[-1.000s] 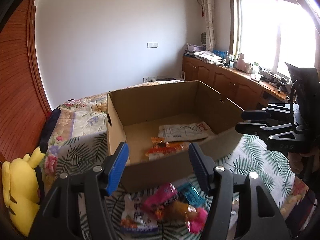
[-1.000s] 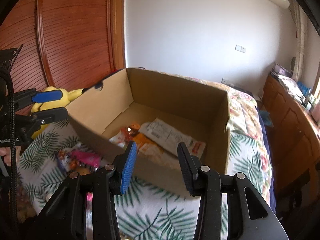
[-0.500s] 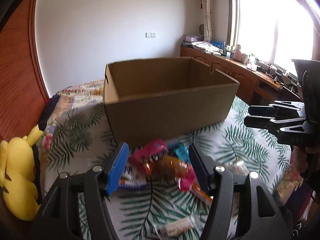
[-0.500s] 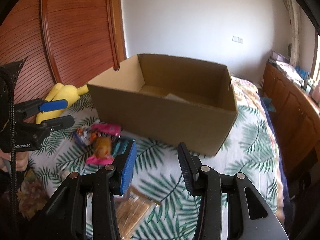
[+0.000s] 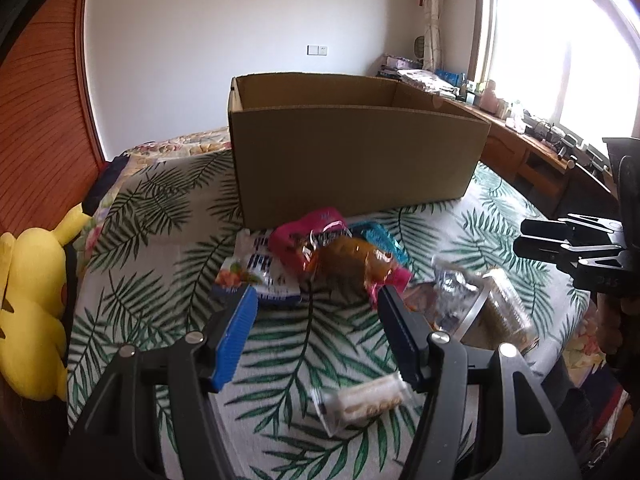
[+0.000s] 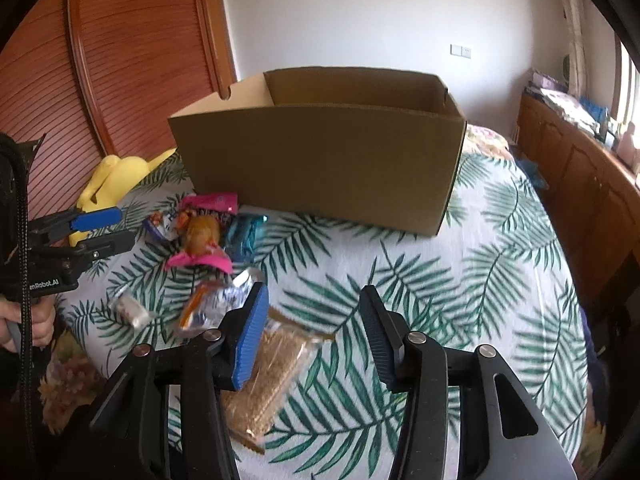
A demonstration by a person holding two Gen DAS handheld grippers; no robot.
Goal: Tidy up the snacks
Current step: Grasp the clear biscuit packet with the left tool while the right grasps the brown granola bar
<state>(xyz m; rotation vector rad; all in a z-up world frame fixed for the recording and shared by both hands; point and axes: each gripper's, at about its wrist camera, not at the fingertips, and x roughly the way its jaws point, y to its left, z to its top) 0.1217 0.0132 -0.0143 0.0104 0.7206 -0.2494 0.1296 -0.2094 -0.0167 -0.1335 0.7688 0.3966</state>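
Jaws of both the left gripper (image 5: 316,312) and right gripper (image 6: 314,314) stood open, empty, above loose snacks (image 5: 340,256) on the bed (image 6: 480,280) before the cardboard box (image 5: 356,160); selecting a packet seemed underway, next needing closure around one.

A yellow plush (image 5: 30,300) lies at nine o'clock on the leaf-print bedspread (image 6: 500,280), against a wooden headboard (image 6: 132,60), with a wooden cabinet (image 6: 580,176) and bright window (image 5: 560,40) at two o'clock.

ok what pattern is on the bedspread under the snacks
White with green palm leaves; the bedspread shows best in the right wrist view.
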